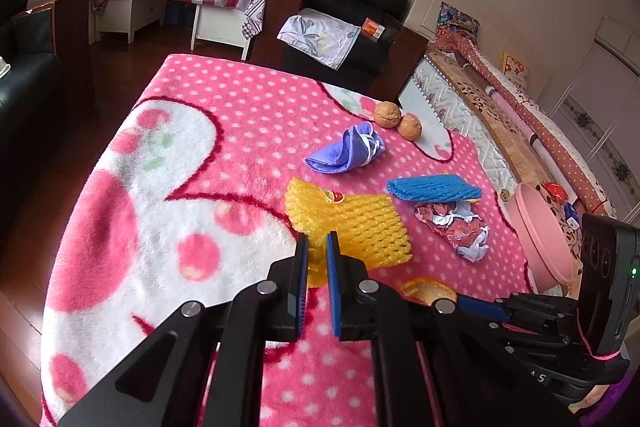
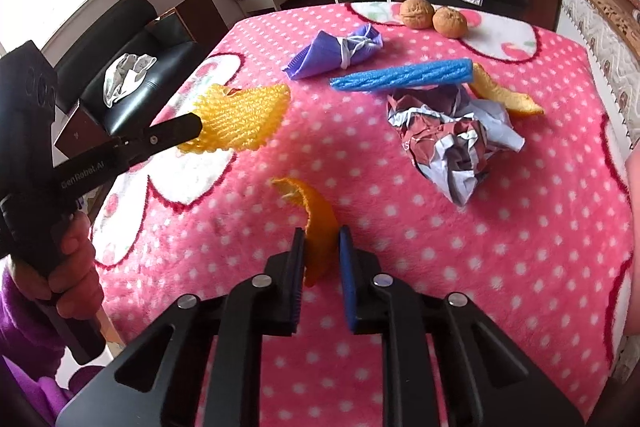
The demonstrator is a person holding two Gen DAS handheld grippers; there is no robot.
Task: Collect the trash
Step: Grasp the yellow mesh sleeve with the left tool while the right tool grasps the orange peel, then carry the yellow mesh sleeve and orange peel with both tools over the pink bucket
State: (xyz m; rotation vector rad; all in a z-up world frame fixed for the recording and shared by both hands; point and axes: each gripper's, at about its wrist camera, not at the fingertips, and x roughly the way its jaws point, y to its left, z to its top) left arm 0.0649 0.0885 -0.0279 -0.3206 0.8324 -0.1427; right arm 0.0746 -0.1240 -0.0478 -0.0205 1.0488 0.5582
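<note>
Trash lies scattered on the pink dotted blanket (image 2: 400, 227) covering the surface, and both grippers already have a piece. The left gripper (image 1: 317, 247) has its fingers nearly closed on the near edge of the yellow foam net (image 1: 352, 223); from the right wrist view the net hangs lifted at the left, clear of the blanket. The right gripper (image 2: 321, 243) has its fingers drawn in on an orange peel (image 2: 316, 219), which curves up and away from the fingers toward the far left, its long axis roughly in line with them. Still loose are the blue foam net (image 2: 404, 75), lying long-ways left to right in the middle, the crumpled wrapper (image 2: 448, 139) just near of it, and a second peel (image 2: 500, 95) at the net's right end. These sit to the right of the held peel, so the right hand is probably the nearer one for them. A purple cloth (image 2: 336, 53) and two walnuts (image 2: 434, 17) lie farther back; whether they count as trash is unclear. The pink bin (image 1: 536, 227) stands off the right edge of the surface, right of the wrapper; its inside cannot be seen. Both loads would likely travel right to reach it.
</note>
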